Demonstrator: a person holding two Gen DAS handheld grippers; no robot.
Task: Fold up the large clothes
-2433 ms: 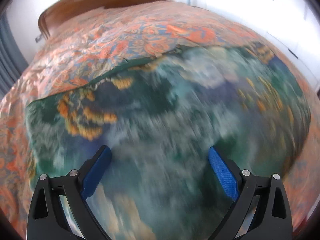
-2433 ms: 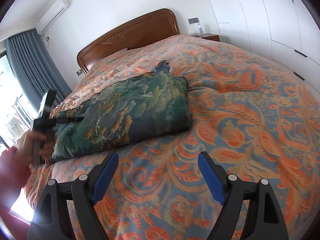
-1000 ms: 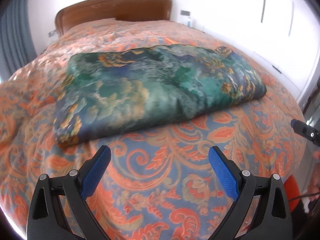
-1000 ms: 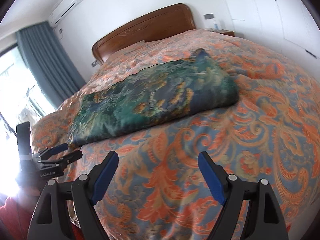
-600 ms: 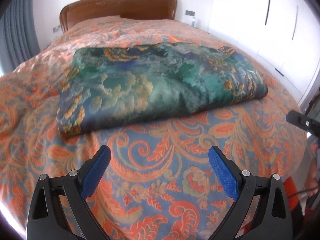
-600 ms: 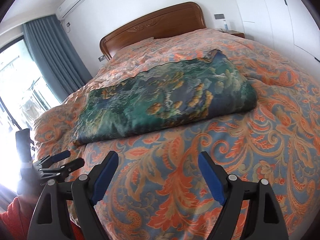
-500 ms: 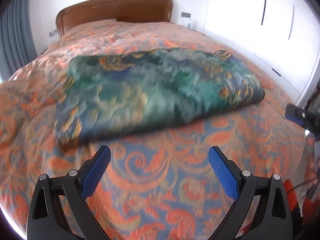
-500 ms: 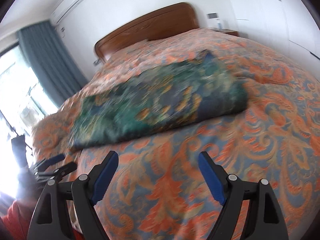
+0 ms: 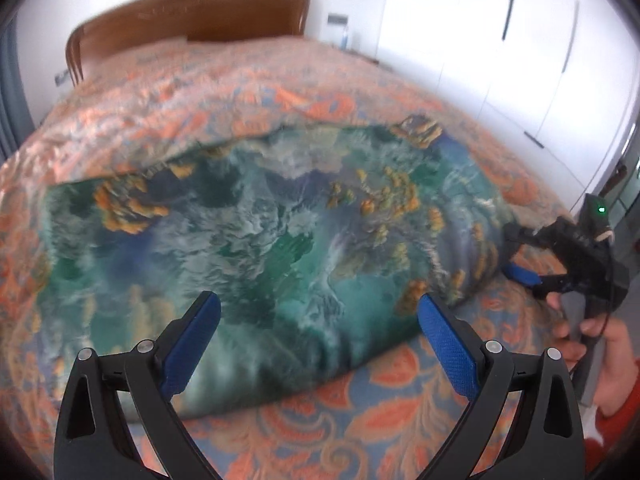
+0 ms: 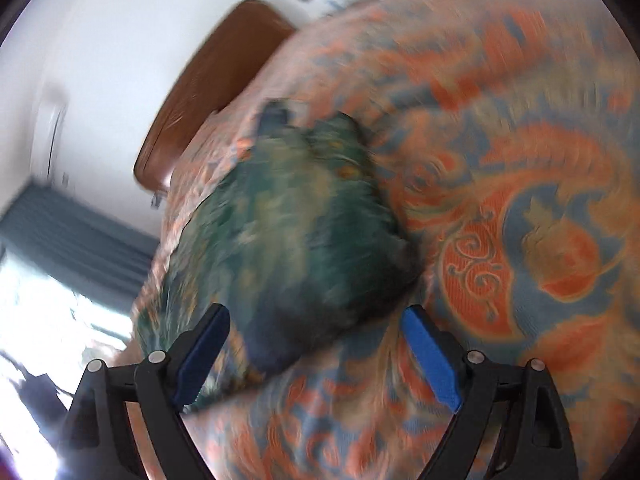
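A bed spread with an orange-and-blue paisley quilt (image 9: 280,92) stands before a brown wooden headboard (image 9: 192,12). On the quilt lies the folded green-and-blue printed garment (image 9: 256,248). Over its near edge hangs the left gripper (image 9: 318,330), blue pads wide apart, empty. At the garment's far right end, the right gripper (image 10: 316,344) has jaws opening, nothing pinched between them.

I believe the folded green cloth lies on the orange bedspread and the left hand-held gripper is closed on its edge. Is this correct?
Not quite. The left hand-held gripper is open, its jaws apart and gripping nothing, as the left wrist view shows. The folded green cloth does lie on the orange bedspread.
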